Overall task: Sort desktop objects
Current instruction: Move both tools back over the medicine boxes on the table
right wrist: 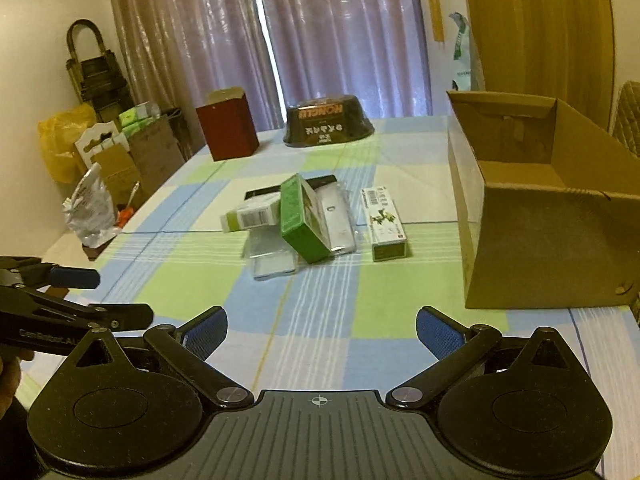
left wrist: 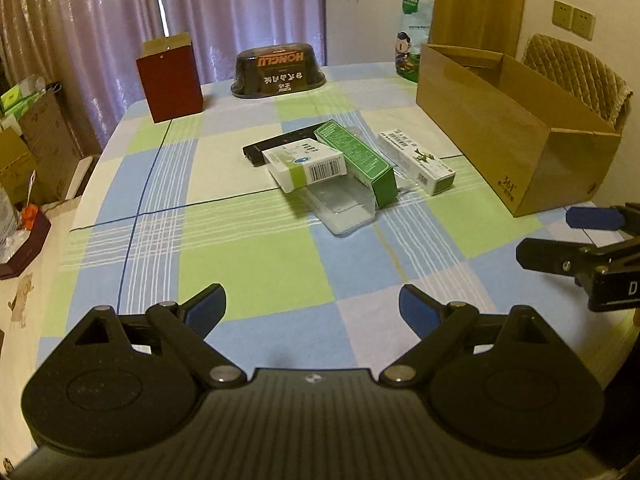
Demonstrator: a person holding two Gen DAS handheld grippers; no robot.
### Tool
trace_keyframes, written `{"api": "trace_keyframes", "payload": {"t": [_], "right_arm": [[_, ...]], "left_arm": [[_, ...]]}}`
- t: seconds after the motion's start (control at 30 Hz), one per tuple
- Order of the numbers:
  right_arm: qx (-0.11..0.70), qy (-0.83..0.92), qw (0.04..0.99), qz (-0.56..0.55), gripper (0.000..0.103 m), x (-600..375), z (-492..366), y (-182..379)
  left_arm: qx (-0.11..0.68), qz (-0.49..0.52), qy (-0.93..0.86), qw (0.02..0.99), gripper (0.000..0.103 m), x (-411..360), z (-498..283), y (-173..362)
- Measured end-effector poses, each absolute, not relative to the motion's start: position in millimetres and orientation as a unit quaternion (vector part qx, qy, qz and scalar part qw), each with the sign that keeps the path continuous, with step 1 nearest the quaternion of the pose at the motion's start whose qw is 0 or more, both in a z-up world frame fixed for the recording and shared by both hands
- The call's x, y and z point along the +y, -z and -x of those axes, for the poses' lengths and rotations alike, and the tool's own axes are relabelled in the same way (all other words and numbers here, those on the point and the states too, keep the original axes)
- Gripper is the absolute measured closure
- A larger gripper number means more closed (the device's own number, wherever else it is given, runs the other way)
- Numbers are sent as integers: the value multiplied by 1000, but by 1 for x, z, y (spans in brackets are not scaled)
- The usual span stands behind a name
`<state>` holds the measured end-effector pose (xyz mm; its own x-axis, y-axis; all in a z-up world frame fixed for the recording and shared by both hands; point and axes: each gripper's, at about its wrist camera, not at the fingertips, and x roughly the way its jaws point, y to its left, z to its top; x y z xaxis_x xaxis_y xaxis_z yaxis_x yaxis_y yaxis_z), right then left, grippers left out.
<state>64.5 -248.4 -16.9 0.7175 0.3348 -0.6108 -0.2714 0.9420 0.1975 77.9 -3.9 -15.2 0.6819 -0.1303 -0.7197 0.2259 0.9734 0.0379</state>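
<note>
A checked tablecloth (left wrist: 248, 264) is seen at what is judged to be the outset of the sorting. At far left a dark red box (left wrist: 170, 80) is stood upright near the curtain, with a brown domed container (left wrist: 278, 70) beside it at the back edge. At centre, the items to be sorted are left in a loose heap: a black flat item (left wrist: 280, 142) at the rear, a white and green carton (left wrist: 306, 164) leaned over a clear plastic tray (left wrist: 340, 206), and a green carton (left wrist: 354, 160) tilted across the pile. A white printed carton (left wrist: 418, 162) is laid just beside the heap, apart from it. To the right an open cardboard box (left wrist: 516, 136) is set on its side, its mouth turned toward the camera in the right wrist view; nothing can be made out inside, though its far corners are dim. No item appears to have been placed, so the whole sort is judged to remain.

The left gripper (left wrist: 312, 308) is held low over the near cloth, fingers spread wide, nothing gripped or touched. The right gripper (right wrist: 322, 332) is likewise shown parted and empty, well short of the heap.
</note>
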Motion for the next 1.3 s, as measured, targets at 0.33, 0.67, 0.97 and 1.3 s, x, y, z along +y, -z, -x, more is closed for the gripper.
{"api": "trace_keyframes", "payload": {"t": [0.33, 0.67, 0.97, 1.3], "right_arm": [[344, -169, 923, -38, 0, -246, -65, 25], [348, -168, 921, -37, 0, -243, -78, 32], [331, -180, 926, -4, 1, -228, -98, 34], [335, -190, 923, 15, 15, -221, -129, 50]], "left_arm": [[391, -54, 92, 914, 12, -9, -89, 19], [398, -43, 82, 913, 12, -10, -112, 27], [394, -31, 76, 916, 12, -14, -152, 29], [386, -26, 70, 920, 12, -26, -217, 41]]}}
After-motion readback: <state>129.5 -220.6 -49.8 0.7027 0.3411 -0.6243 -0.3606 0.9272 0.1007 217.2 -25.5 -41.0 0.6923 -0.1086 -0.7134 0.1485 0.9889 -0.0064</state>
